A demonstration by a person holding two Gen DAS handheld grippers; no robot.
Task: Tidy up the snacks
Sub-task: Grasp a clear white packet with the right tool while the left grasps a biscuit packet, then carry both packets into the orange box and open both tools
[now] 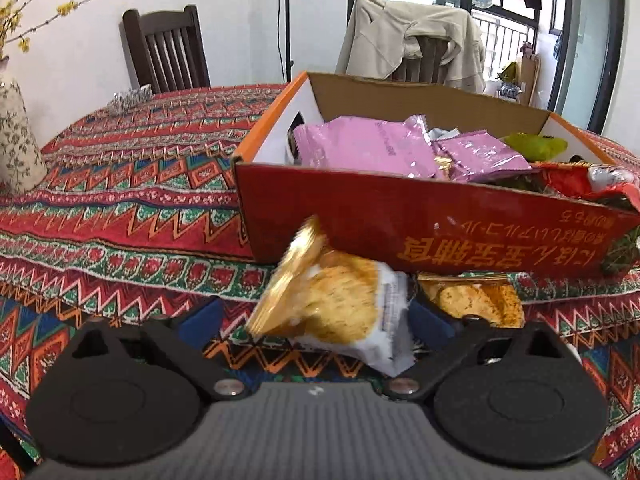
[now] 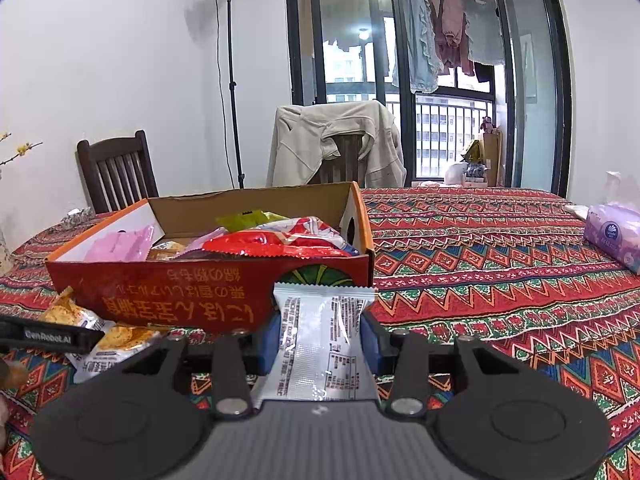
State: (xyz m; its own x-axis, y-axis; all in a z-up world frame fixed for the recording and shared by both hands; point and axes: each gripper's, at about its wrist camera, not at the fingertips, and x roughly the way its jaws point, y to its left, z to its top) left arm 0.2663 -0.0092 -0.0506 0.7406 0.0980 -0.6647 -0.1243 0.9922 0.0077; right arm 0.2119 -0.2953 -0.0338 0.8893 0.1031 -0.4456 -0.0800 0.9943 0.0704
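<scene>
A red cardboard box (image 1: 400, 224) (image 2: 180, 292) with an orange rim stands on the patterned tablecloth, filled with pink (image 1: 360, 148), green and red snack packets. Just in front of it lie two golden cracker packets. My left gripper (image 1: 316, 320) is open around the nearer one (image 1: 332, 308), tilted up on edge; a gap shows beside its left pad. The second cracker packet (image 1: 476, 300) lies to the right, under the box's front. My right gripper (image 2: 322, 336) is shut on a silver-white snack packet (image 2: 320, 340), held upright before the box's right front corner. The left gripper's finger (image 2: 52, 336) shows at that view's left edge.
A floral vase (image 1: 16, 136) with yellow blossoms stands at the table's left. A purple tissue pack (image 2: 612, 236) lies far right. A dark wooden chair (image 1: 164, 48) and a chair draped with a beige jacket (image 2: 336, 144) stand behind the table. A lamp stand (image 2: 232, 80) stands by the wall.
</scene>
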